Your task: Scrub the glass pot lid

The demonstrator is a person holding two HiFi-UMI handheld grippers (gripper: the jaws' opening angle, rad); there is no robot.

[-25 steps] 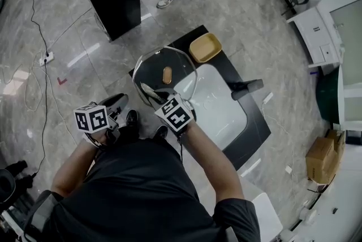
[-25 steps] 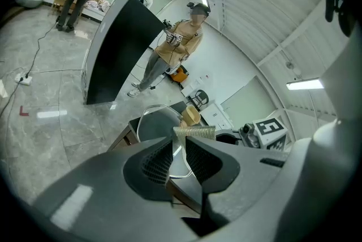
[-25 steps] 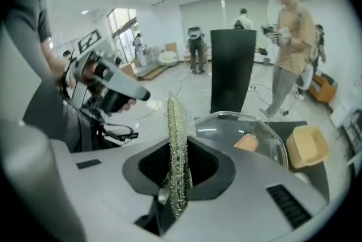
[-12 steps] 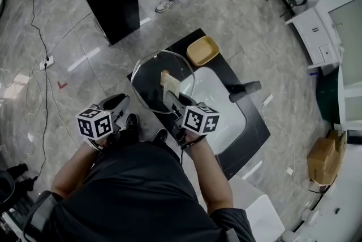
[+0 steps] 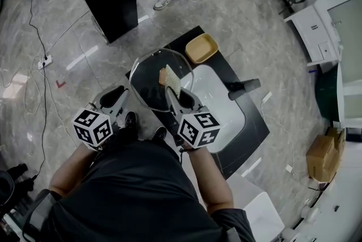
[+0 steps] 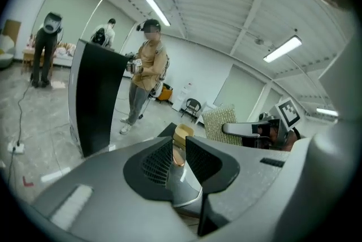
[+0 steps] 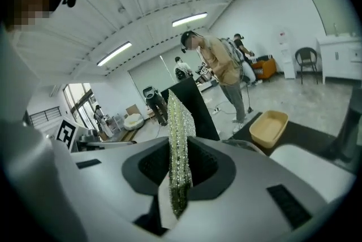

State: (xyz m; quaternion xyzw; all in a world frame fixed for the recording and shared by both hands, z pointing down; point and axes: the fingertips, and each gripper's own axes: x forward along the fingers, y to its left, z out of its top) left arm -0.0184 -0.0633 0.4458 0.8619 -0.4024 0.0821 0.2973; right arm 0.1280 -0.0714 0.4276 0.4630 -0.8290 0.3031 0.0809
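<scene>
The left gripper point(image 5: 125, 95) is clamped on the near rim of the glass pot lid point(image 5: 148, 74) and holds it up, tilted, over the black counter point(image 5: 180, 43) just left of the white sink point(image 5: 220, 111). The right gripper point(image 5: 171, 96) pinches a scrubbing sponge point(image 5: 169, 80) by its lower end. The sponge's free end seems to rest on the lid's face by the wooden knob, though the overhead angle leaves contact unsure. The lid hangs from one edge only. A hard stroke far from that grip could lever the glass out of the jaws and drop it. The floppy sponge may fold instead of pressing.
</scene>
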